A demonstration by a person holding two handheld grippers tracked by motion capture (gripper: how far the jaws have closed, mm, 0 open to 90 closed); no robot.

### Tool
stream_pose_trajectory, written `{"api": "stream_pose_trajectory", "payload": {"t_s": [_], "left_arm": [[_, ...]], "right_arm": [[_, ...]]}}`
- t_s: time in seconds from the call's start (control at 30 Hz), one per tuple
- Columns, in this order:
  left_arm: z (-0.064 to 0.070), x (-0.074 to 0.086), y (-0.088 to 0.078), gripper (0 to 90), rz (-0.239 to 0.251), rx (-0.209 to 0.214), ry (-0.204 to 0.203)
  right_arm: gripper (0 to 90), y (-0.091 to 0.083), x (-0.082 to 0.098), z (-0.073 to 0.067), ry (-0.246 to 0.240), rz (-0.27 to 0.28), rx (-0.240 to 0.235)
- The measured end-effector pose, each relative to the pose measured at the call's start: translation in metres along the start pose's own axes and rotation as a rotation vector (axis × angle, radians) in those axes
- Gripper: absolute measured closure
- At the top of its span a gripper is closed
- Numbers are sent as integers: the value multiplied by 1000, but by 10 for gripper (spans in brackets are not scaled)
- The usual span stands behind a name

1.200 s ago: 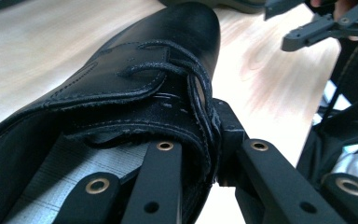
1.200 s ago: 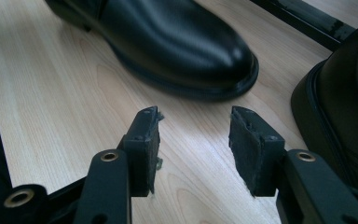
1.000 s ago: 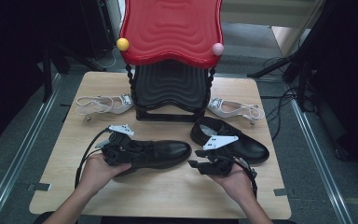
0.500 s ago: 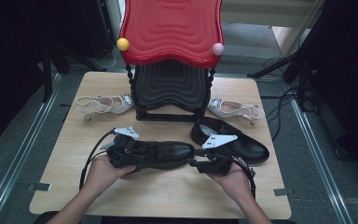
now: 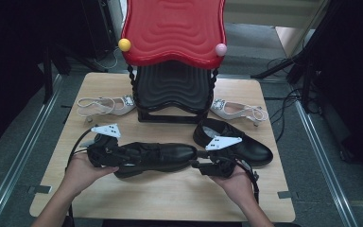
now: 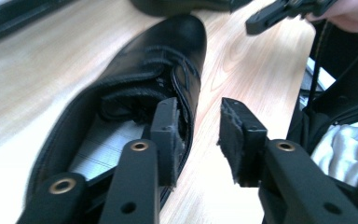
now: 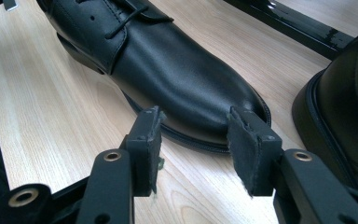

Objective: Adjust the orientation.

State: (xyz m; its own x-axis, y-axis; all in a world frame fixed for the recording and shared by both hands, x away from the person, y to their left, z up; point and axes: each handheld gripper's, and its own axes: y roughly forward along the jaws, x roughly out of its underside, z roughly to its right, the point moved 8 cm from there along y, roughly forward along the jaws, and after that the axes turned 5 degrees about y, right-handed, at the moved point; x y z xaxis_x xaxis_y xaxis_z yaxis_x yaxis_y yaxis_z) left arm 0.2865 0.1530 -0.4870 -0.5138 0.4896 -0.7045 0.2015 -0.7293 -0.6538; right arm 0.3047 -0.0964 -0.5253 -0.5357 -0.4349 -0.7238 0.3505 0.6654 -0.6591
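2 black shoes (image 5: 153, 156), 2 white heels (image 5: 105, 106), 1 red stand (image 5: 172, 33), left gripper (image 6: 198, 135) jaws astride shoe wall, just opened, right gripper (image 7: 193, 151) wide.

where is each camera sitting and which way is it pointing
High view: above the person's side, looking forward and down on the table; both hands, the left tool and right tool show.
Left gripper view: rides the left tool, looking along the near black shoe from its heel; one jaw is inside the opening, one outside, open.
Right gripper view: rides the right tool, facing the toe of the near black shoe; jaws open.
Shared: the near black shoe appears in all three.
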Motion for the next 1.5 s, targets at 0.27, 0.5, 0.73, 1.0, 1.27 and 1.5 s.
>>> {"api": "stream_pose_trajectory", "payload": {"t_s": [0.27,0.5,0.73,1.0,1.27,1.5], "left_arm": [[-33,-7,-19,867,14,-50,-2],[-74,-5,-16,900,11,-81,-23],[-92,9,3,900,-10,-76,-38],[-93,25,18,900,-62,-63,-48],[-91,28,16,900,-53,-36,-67],[-85,36,10,900,-57,-37,-73]], "right_arm": [[626,1,-3,-11,16,17,-12],[756,11,-3,-22,47,24,-15],[900,28,3,-31,53,10,-15],[900,49,7,-41,66,-45,-44],[900,64,3,-30,94,-70,-28],[900,70,-5,-21,106,-70,-30]]}}
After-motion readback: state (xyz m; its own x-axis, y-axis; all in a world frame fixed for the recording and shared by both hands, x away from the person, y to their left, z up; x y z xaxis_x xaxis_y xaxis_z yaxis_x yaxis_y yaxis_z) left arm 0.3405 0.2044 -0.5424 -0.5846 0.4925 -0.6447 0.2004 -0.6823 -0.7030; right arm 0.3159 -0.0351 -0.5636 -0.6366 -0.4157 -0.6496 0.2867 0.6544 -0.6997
